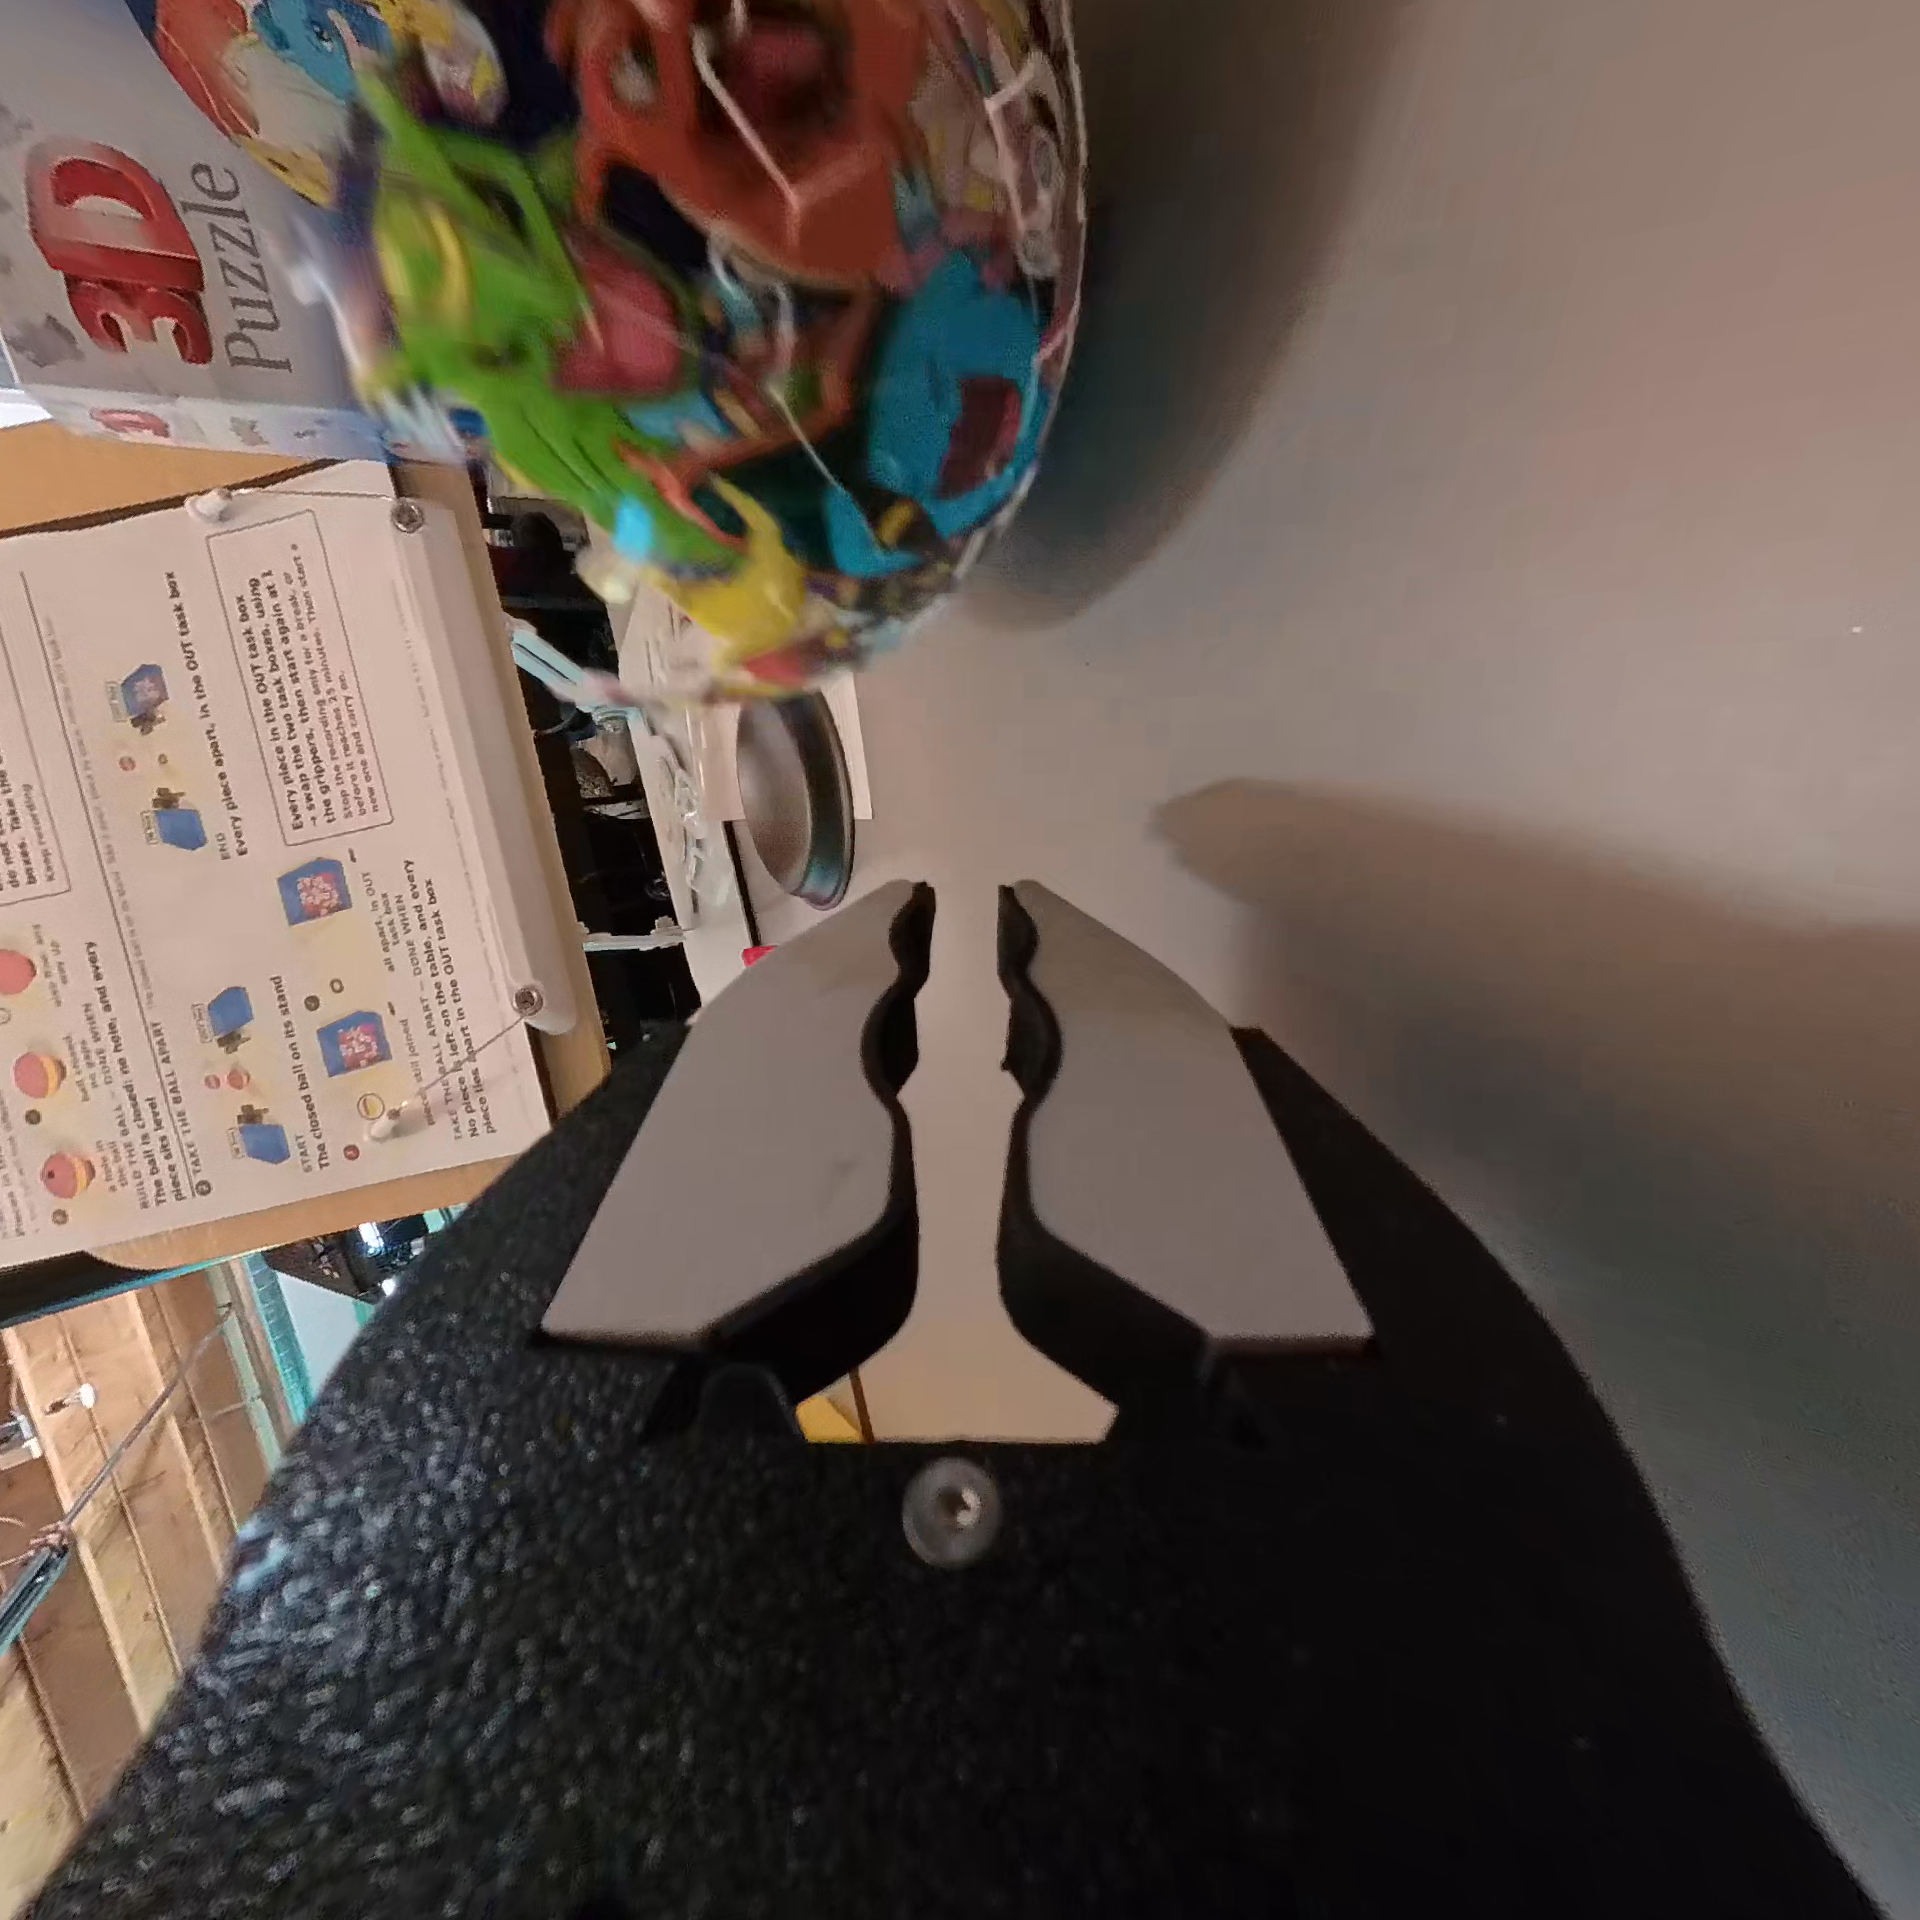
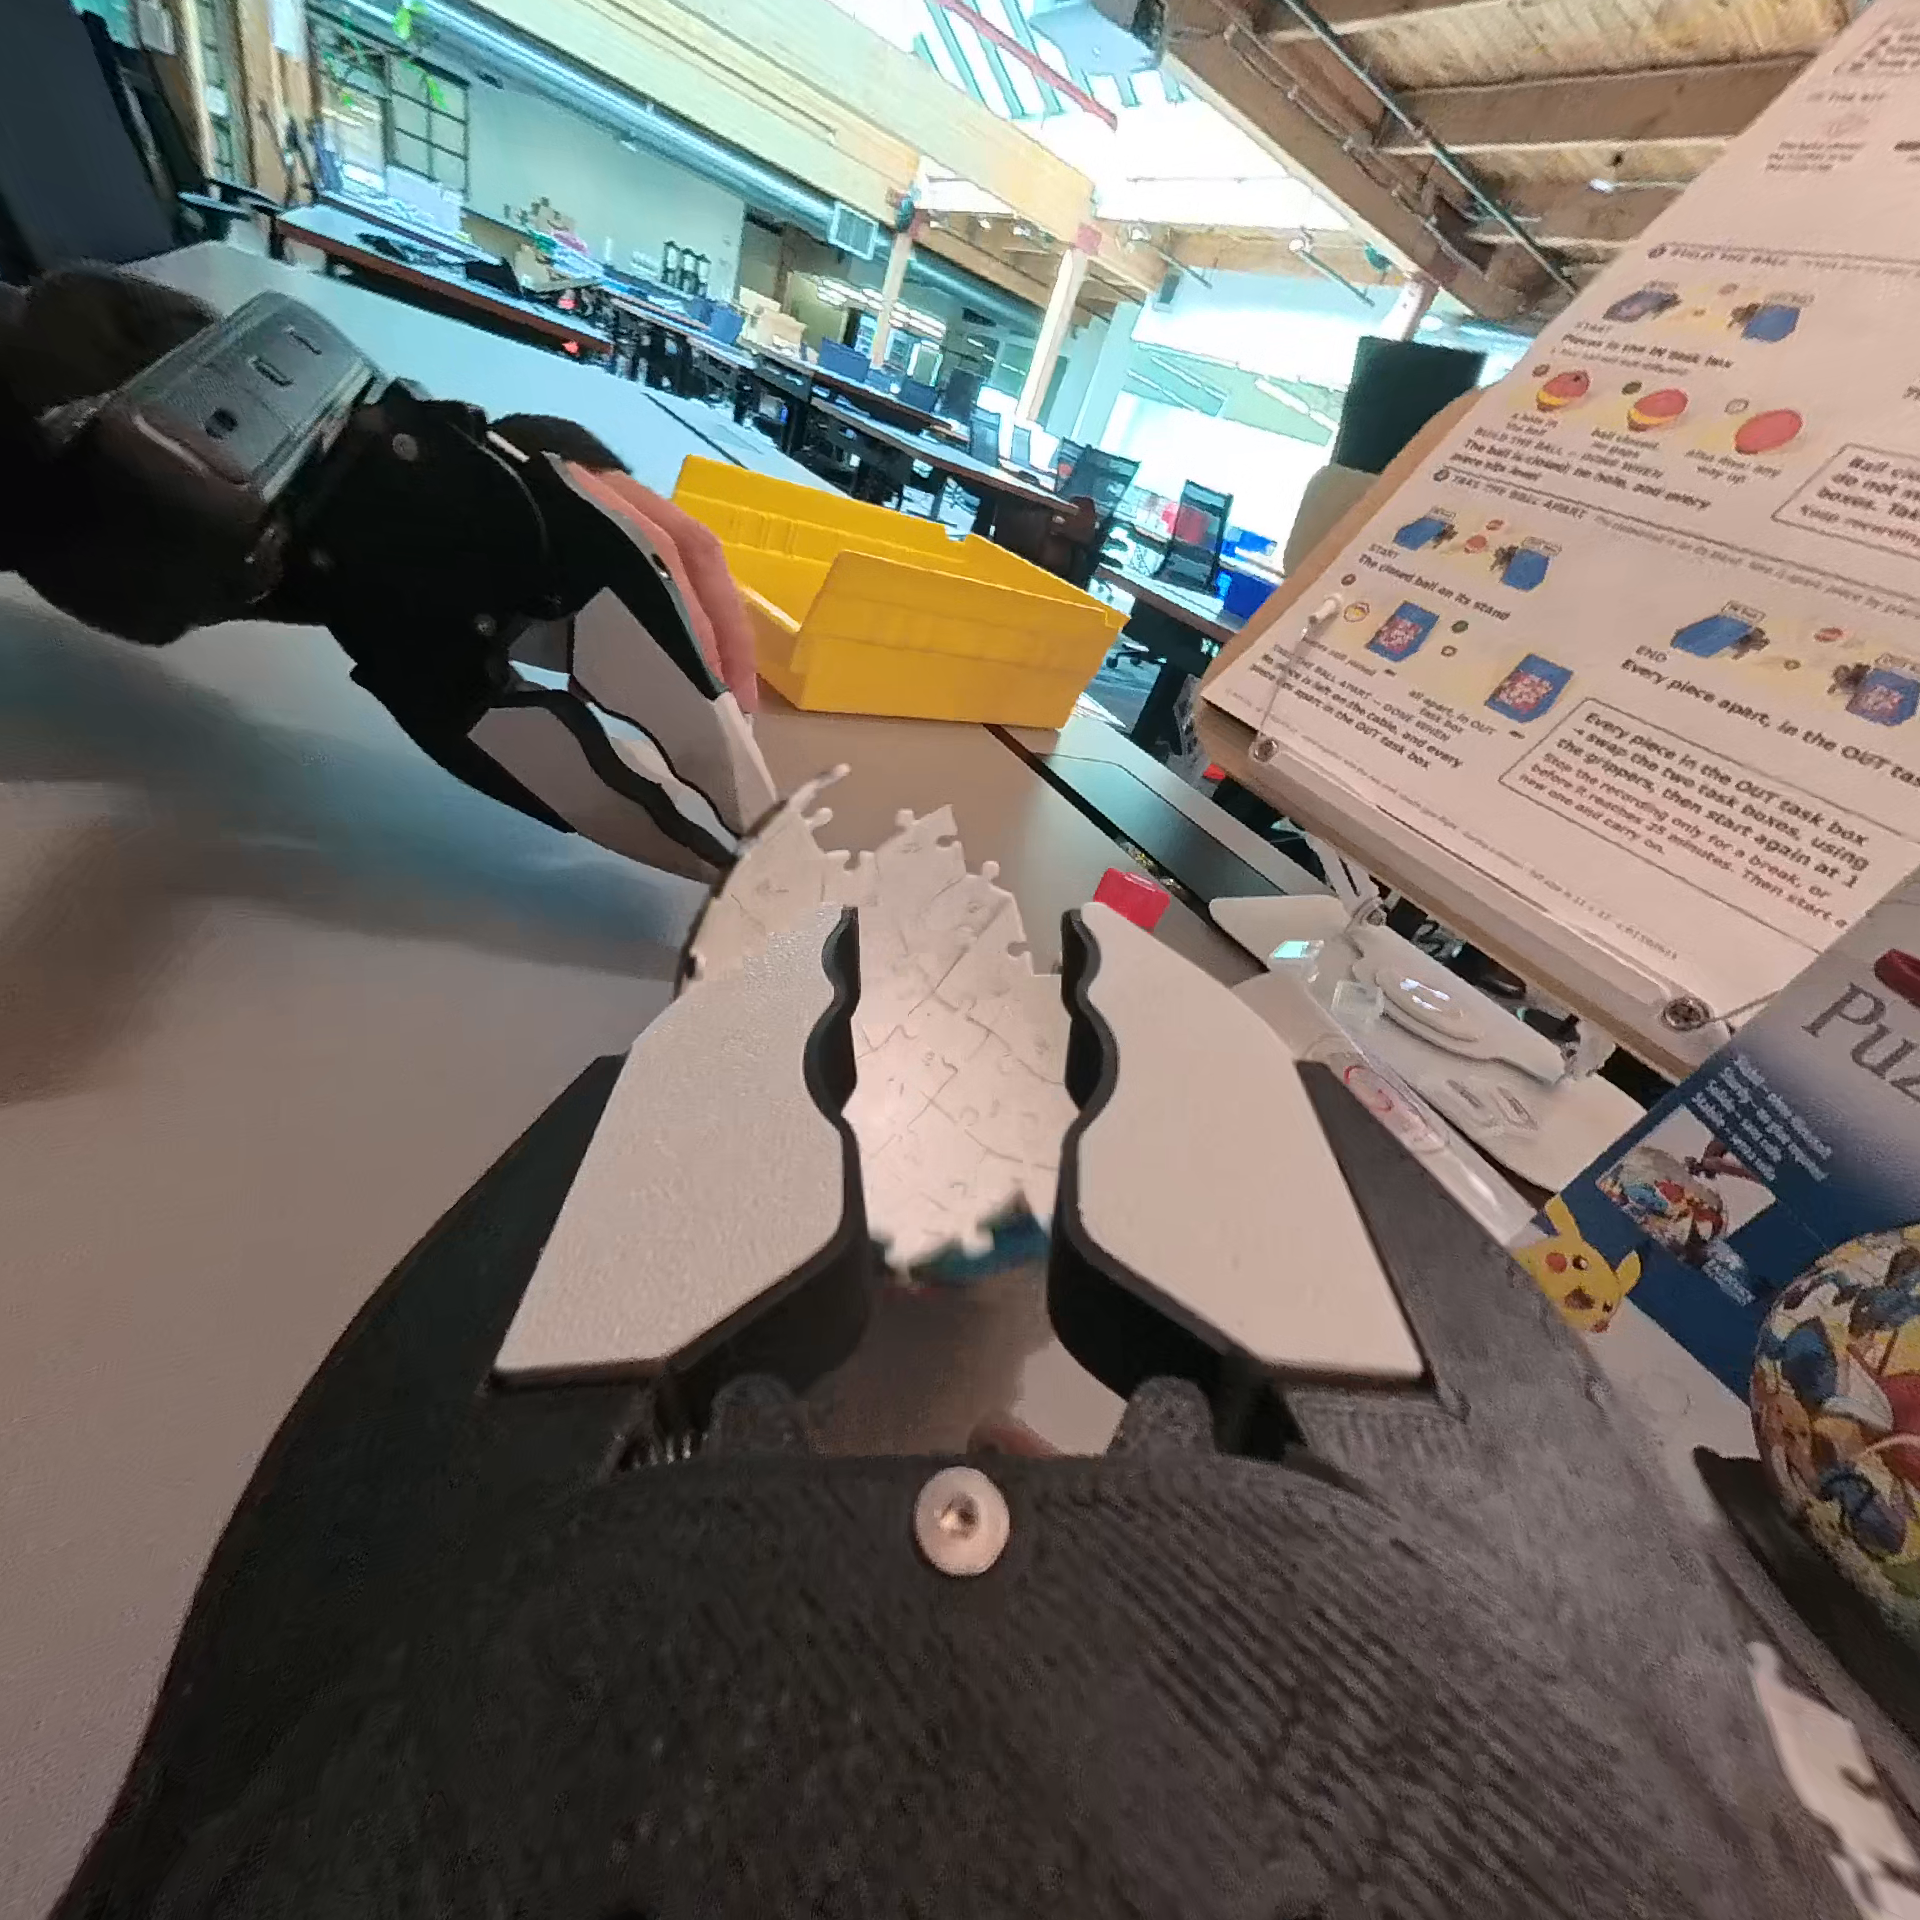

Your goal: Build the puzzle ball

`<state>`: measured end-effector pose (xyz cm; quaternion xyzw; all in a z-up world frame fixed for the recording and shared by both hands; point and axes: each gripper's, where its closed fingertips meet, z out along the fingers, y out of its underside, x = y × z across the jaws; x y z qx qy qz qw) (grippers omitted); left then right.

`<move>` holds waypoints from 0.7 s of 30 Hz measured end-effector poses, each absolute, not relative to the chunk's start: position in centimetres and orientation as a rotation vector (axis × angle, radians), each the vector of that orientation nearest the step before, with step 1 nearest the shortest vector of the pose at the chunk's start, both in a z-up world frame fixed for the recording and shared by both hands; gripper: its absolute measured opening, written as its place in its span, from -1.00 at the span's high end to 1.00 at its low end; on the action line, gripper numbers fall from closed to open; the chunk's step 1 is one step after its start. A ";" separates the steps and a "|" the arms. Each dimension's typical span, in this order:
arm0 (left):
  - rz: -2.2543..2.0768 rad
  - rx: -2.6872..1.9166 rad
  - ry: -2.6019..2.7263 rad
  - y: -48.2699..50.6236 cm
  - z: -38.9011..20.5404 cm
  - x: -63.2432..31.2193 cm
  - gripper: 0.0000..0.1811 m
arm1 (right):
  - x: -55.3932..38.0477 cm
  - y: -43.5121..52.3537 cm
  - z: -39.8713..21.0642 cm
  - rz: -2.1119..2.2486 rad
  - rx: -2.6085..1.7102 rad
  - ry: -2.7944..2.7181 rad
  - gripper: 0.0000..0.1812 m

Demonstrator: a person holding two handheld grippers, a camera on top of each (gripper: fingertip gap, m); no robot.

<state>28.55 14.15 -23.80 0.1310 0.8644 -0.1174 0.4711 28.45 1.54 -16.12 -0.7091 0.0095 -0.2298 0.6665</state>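
A part-built puzzle ball shell (image 2: 956, 1039) shows its white inner side with several joined pieces. My right gripper (image 2: 961, 920) is shut on it, a narrow part lying between the pads and the wider rim flaring out past the fingertips. In the left wrist view the shell's colourful outer side (image 1: 779, 312) is blurred, up and left of my left gripper (image 1: 968, 896). That gripper has a narrow gap with nothing in it. In the right wrist view the left gripper (image 2: 743, 836), held by a hand, has its tips at the shell's far left rim.
The puzzle box (image 2: 1818, 1091) and a colourful ball part (image 2: 1839, 1455) stand at right, a loose white piece (image 2: 1829, 1787) below. An instruction sheet on a slanted board (image 2: 1610, 623) rises behind. Yellow bins (image 2: 914, 623) sit far back. A metal dish (image 1: 800, 810) and a red cap (image 2: 1130, 896) lie beyond the shell. My right fingertips sit around 15 cm from my left ones.
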 end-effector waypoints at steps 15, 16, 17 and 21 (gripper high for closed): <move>-1.196 -0.609 2.164 12.1 -22.1 26.3 0.67 | 24.1 5.3 -19.7 -0.425 -1.790 -0.250 0.74; -1.231 -0.645 2.149 12.1 -21.9 26.2 0.67 | 24.1 5.5 -19.9 -0.448 -1.805 -0.267 0.76; -1.267 -0.675 2.134 12.0 -21.7 26.0 0.67 | 24.2 5.7 -20.2 -0.456 -1.822 -0.271 0.76; -1.298 -0.745 2.119 12.1 -21.6 25.6 0.65 | 23.4 6.8 -20.4 -0.432 -1.823 -0.285 0.82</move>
